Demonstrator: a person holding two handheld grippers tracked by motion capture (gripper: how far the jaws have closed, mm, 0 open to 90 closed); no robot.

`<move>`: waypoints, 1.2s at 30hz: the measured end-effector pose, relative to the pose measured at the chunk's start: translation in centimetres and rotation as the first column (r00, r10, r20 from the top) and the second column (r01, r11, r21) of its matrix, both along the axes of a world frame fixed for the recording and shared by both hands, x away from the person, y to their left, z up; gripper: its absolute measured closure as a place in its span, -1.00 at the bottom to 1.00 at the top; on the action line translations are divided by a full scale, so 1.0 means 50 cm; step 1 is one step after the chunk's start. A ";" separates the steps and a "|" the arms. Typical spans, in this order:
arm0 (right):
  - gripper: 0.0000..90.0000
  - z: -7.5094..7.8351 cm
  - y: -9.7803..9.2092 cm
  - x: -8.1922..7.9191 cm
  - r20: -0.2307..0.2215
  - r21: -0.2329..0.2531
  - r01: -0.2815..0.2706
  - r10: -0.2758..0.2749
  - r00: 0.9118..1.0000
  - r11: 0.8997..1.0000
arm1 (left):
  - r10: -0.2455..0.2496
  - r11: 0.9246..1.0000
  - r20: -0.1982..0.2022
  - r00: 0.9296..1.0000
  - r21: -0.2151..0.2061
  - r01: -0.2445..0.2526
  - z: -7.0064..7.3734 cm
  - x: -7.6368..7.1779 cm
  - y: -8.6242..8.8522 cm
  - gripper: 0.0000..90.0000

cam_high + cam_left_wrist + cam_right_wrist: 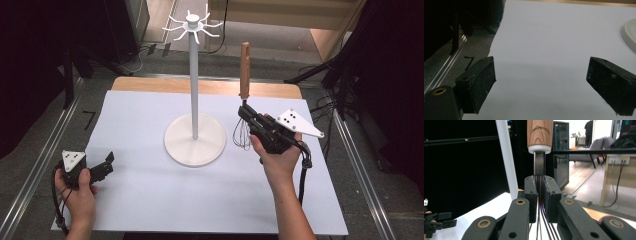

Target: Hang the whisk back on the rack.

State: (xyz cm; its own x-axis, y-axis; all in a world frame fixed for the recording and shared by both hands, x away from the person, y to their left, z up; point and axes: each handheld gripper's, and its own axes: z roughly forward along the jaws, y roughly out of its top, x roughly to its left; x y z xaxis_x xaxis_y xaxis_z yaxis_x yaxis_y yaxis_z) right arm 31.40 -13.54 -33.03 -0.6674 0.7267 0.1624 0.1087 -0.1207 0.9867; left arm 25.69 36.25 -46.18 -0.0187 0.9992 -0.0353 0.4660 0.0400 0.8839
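just right of the stand [194,135], the right gripper [248,116] is clamped on the whisk [244,75] wires, handle upright, clear of the table [150,200]. well left of the stand, the left gripper [107,162] sits wide apart, holding nothing.

left gripper [107,162]: black, grey plate | right gripper [248,116]: black fingers [531,195], brass screws

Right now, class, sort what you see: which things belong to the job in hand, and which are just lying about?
In the job:
- whisk, wooden handle up, wires clamped in the right gripper
- white hook stand, beside the whisk

Not in use:
- left gripper, open over bare table
- cables on the floor beyond the table
- grey chair in the background
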 end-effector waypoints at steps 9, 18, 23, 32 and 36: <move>0.87 0.019 0.025 0.001 0.056 -0.010 -0.031 0.032 0.998 0.999 | -0.001 1.000 -0.003 1.000 -0.002 0.001 0.000 0.000 0.000 -0.79; 0.87 0.034 0.038 0.008 0.087 0.004 -0.045 0.044 0.995 0.999 | -0.002 1.000 -0.002 1.000 -0.001 0.002 0.000 0.000 0.000 -0.79; 0.87 0.036 0.046 0.015 0.111 0.010 -0.046 0.044 0.993 0.999 | -0.003 1.000 -0.005 1.000 -0.002 0.003 0.000 0.000 0.000 -0.79; 0.87 0.035 0.068 0.027 0.136 0.009 -0.063 0.061 0.989 0.998 | -0.005 1.000 -0.006 1.000 -0.001 0.005 0.000 0.000 0.001 -0.79; 0.86 0.032 0.077 0.033 0.142 0.012 -0.076 0.073 0.987 0.997 | -0.005 1.000 -0.007 1.000 -0.002 0.005 0.000 0.000 0.001 -0.79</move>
State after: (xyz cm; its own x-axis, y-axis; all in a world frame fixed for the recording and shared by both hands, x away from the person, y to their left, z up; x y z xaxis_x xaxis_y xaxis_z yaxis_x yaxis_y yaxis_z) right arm 33.04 -9.67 -31.42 -0.7368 0.6721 0.0742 -0.0225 -0.1341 0.9907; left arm 25.70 36.29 -46.16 -0.0139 0.9992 -0.0367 0.4721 0.0389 0.8807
